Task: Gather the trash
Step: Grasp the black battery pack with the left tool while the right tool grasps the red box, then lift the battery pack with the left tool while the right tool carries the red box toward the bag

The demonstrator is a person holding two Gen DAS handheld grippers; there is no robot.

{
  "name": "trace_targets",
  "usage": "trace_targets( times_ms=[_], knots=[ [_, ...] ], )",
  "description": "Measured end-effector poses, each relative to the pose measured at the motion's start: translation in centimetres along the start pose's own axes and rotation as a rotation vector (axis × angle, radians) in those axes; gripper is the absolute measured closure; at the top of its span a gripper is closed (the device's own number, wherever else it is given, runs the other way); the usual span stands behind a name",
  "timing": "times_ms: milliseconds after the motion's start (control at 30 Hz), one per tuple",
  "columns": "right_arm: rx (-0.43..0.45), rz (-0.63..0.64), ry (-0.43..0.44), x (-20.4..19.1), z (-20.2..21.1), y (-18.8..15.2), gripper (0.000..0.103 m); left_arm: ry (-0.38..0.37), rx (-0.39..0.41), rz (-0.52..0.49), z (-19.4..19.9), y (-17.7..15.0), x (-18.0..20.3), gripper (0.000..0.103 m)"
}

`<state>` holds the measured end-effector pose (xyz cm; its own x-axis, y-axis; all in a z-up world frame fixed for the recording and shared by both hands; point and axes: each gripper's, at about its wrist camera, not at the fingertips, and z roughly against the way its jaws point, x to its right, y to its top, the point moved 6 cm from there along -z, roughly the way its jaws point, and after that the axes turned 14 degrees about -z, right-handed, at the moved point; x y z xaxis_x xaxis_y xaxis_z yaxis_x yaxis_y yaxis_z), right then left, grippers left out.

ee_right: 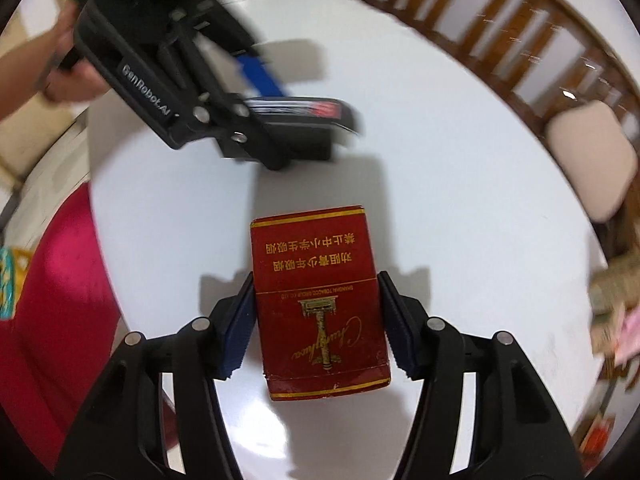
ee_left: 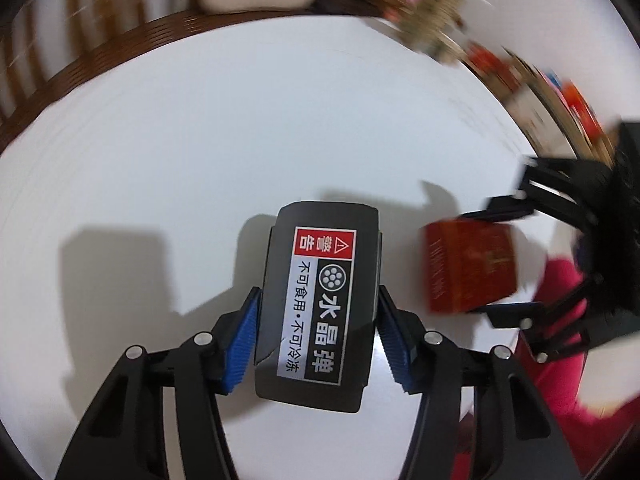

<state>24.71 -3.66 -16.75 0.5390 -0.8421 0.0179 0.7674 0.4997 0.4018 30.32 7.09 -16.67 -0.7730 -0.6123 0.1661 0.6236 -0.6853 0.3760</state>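
My left gripper (ee_left: 318, 330) is shut on a black box (ee_left: 320, 280) with a red and white warning label, held above the white table (ee_left: 200, 140). My right gripper (ee_right: 318, 322) is shut on a red cigarette pack (ee_right: 316, 296) with gold print, also above the table. In the left wrist view the right gripper (ee_left: 496, 264) with the red pack (ee_left: 468, 264) is at the right. In the right wrist view the left gripper (ee_right: 280, 120) with the black box (ee_right: 312, 112) is at the upper left.
A brown wooden railing (ee_right: 520, 32) and a beige cushion (ee_right: 592, 156) lie beyond the table. Blurred clutter (ee_left: 440, 20) sits along the table's far right edge. The person's red clothing (ee_right: 60, 300) is at the table's near side.
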Motion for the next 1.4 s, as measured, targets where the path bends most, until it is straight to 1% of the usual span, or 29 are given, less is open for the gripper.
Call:
trace_targets(
  times_ms=[100, 200, 233, 300, 333, 433, 567, 733, 800, 867, 967, 1000, 1067, 1100, 1233, 1400],
  knots=[
    [0.064, -0.075, -0.089, 1.2, 1.7, -0.1, 0.046, 0.064, 0.032, 0.074, 1.2, -1.0, 0.1, 0.049],
    [0.134, -0.193, -0.152, 2.7, 4.0, -0.3, 0.046, 0.113, 0.055, 0.125, 3.0, -1.4, 0.6, 0.049],
    [0.153, -0.220, -0.164, 3.2, 4.7, -0.3, 0.046, 0.146, 0.064, 0.141, 3.7, -1.7, 0.9, 0.049],
    [0.204, -0.270, -0.173, 3.3, 6.5, -0.3, 0.046, 0.187, 0.077, 0.152, 4.7, -2.0, 1.6, 0.049],
    [0.219, -0.280, -0.176, 3.3, 7.2, -0.3, 0.046, 0.235, 0.091, 0.152, 5.7, -2.2, 2.2, 0.049],
    [0.273, -0.308, -0.181, 2.8, 10.1, -0.6, 0.046, 0.319, 0.107, 0.134, 7.3, -1.9, 4.6, 0.049],
    [0.342, -0.317, -0.170, 1.3, 14.1, -0.5, 0.046, 0.369, 0.144, 0.121, 8.9, -1.7, 8.0, 0.049],
    [0.405, -0.303, -0.170, -0.8, 18.6, -2.9, 0.046, 0.424, 0.192, 0.097, 10.8, -2.2, 12.2, 0.049],
    [0.430, -0.302, -0.155, -1.5, 20.0, -3.9, 0.046, 0.453, 0.209, 0.084, 11.5, -2.5, 13.9, 0.049],
    [0.444, -0.301, -0.153, -1.9, 21.1, -4.8, 0.046, 0.459, 0.222, 0.077, 12.1, -3.0, 15.6, 0.049],
    [0.463, -0.303, -0.155, -2.7, 22.4, -6.7, 0.046, 0.427, 0.235, 0.085, 12.4, -3.7, 17.6, 0.049],
    [0.469, -0.304, -0.155, -2.9, 22.7, -7.2, 0.046, 0.429, 0.242, 0.083, 12.5, -3.9, 18.1, 0.049],
    [0.480, -0.303, -0.157, -3.5, 23.5, -8.2, 0.046, 0.467, 0.247, 0.070, 12.5, -4.4, 19.4, 0.049],
    [0.485, -0.303, -0.159, -3.7, 23.7, -8.6, 0.046, 0.471, 0.250, 0.064, 12.6, -4.7, 20.0, 0.049],
    [0.500, -0.299, -0.166, -4.8, 25.0, -10.6, 0.046, 0.454, 0.258, 0.058, 12.3, -5.8, 22.5, 0.049],
    [0.498, -0.279, -0.186, -6.0, 25.9, -12.8, 0.046, 0.451, 0.263, 0.041, 12.0, -6.9, 24.7, 0.049]
  ],
)
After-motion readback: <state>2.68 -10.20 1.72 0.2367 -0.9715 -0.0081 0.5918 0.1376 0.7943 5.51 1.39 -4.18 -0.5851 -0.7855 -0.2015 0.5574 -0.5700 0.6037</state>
